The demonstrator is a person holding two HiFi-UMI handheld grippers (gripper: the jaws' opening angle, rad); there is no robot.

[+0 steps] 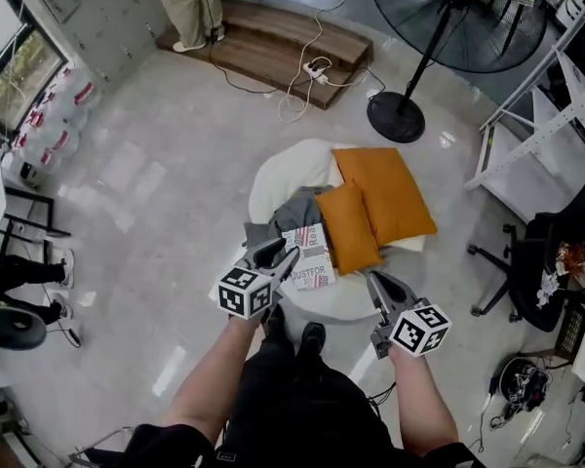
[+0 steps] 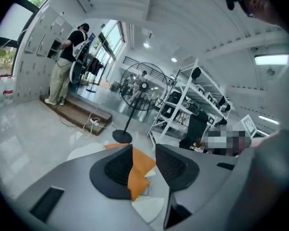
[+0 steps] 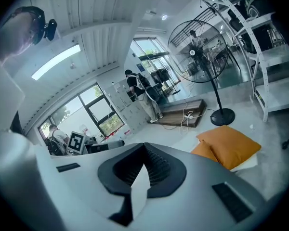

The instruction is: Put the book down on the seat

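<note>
The book (image 1: 310, 256), white with red print on its cover, lies flat on the round white seat (image 1: 273, 178), between a grey cloth (image 1: 294, 210) and a small orange cushion (image 1: 349, 227). My left gripper (image 1: 278, 253) hovers at the book's left edge. In the left gripper view its jaws (image 2: 144, 153) stand apart with nothing between them; only the orange cushion (image 2: 137, 172) shows through the gap. My right gripper (image 1: 373, 280) is at the seat's front right, clear of the book, and its fingertips (image 3: 144, 148) meet with nothing held.
A larger orange cushion (image 1: 385, 193) lies on the seat's right side. A standing fan (image 1: 398, 115) is behind the seat, with a wooden platform (image 1: 273, 42), cables and a standing person (image 1: 190, 8) beyond. A white shelf rack (image 1: 536, 135) and a black office chair (image 1: 526, 261) stand at the right.
</note>
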